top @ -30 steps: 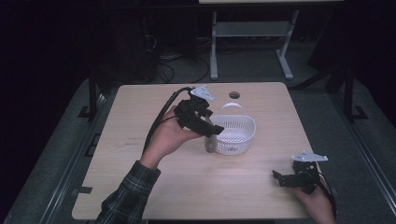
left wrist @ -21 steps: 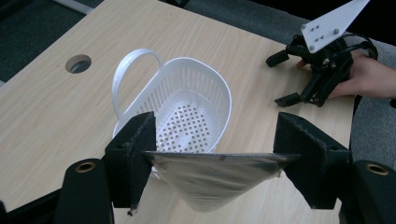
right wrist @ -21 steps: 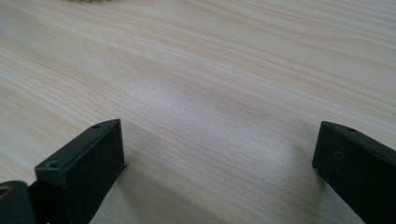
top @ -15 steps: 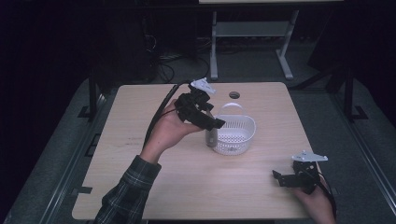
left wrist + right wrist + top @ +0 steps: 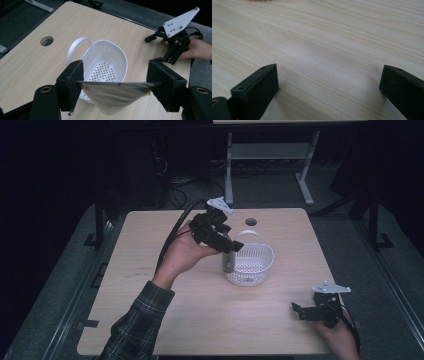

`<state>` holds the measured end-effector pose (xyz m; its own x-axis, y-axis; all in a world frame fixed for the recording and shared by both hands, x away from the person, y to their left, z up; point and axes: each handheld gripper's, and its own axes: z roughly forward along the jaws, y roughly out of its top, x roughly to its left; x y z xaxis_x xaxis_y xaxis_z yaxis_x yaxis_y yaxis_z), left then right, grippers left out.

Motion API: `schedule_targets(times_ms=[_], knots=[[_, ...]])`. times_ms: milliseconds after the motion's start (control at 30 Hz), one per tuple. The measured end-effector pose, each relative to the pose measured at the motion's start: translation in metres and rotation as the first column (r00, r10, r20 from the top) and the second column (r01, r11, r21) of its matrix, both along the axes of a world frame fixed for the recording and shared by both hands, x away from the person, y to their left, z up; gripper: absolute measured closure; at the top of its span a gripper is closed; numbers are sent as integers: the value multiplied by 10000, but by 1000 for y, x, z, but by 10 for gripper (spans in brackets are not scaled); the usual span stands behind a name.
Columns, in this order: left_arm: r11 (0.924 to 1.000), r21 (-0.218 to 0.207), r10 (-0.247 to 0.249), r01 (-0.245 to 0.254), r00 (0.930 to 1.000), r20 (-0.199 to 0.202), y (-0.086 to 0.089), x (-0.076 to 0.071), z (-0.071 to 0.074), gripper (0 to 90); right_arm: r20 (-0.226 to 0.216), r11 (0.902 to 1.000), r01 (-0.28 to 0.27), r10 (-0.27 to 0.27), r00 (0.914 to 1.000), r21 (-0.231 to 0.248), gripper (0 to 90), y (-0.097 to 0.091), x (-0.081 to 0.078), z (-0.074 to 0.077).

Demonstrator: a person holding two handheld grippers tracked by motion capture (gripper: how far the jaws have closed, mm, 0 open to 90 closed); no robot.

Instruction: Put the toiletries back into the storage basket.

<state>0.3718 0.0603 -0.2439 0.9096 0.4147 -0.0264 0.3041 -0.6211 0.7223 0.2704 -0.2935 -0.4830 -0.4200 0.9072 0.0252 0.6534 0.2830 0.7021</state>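
Silvery pouch (image 5: 113,96) clamped between left tongs (image 5: 115,85), above basket (image 5: 105,62).

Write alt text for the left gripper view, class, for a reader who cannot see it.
The left gripper clamps a silvery foil pouch between its black jaws above a white perforated basket on a wooden table. Farther off, at the table's edge, a hand holds the right gripper.

In the left gripper view the silvery pouch (image 5: 113,96) clamped between the left gripper's (image 5: 115,85) jaws hides the near rim of the white basket (image 5: 110,58). In the high view the same pouch is a dark blur below the jaws. The right gripper's (image 5: 329,87) jaws are cut off by the bottom edge in its own view.
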Motion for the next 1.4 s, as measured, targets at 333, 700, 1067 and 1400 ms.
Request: schedule_targets(times_ms=[333,700,1067,1400], knots=[[9999,145,20,-21,10000,88,-7,11,-1,298,-10,10000,-9,9,10000,9,16,0,0,0],[9996,161,211,-212,9997,80,-16,25,-10,298,-11,10000,-4,4,10000,14,16,0,0,0],[9990,232,370,-371,9993,69,-22,33,-21,298,-9,10000,-3,3,10000,17,16,0,0,0],[9989,332,345,-345,9994,13,-25,36,-32,298,-8,10000,-3,3,10000,16,16,0,0,0]])
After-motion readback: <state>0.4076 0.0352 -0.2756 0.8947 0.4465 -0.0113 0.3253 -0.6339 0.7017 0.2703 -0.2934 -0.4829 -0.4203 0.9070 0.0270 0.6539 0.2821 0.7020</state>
